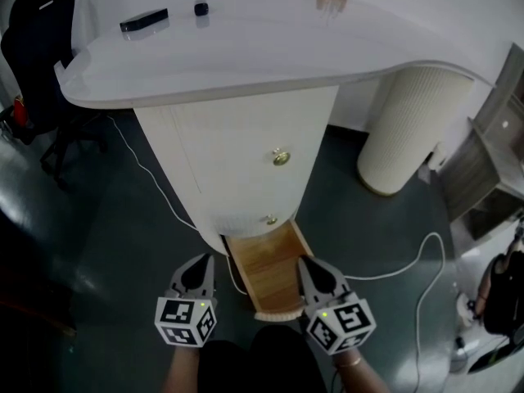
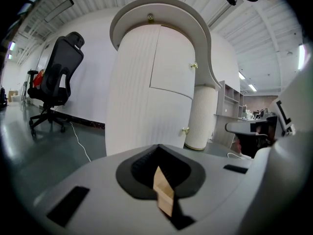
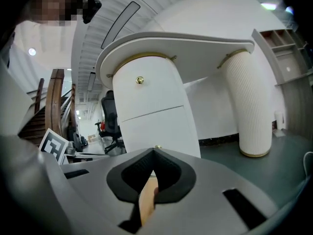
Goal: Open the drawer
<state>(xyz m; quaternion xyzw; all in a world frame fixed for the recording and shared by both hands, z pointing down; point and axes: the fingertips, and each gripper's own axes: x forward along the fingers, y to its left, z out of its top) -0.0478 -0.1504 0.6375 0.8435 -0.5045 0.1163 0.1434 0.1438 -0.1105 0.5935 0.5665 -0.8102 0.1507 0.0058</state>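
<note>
A: Where are we finding the drawer [image 1: 270,273] right now?
B: We are looking down at it standing pulled out from the foot of the white cabinet [image 1: 237,154], under the curved desk top [image 1: 246,56], reaching toward us over the dark floor

A: And what are we seeing inside it?
B: We are seeing only bare pale wood along its bottom and side walls. Above it, the upper knob [image 1: 281,157] and the lower knob [image 1: 271,219] are sitting on the cabinet front

A: How are we holding the tongs?
B: We are holding the left tongs [image 1: 203,260] just beside the drawer's left wall and the right tongs [image 1: 303,262] just beside its right wall, near its front end. We cannot tell whether either is touching the wood

A: Are they gripping anything?
B: Both pairs are showing their pads pressed together, carrying no object. A thin tan strip is showing at the seam in each gripper view, and we cannot tell what it is
</note>
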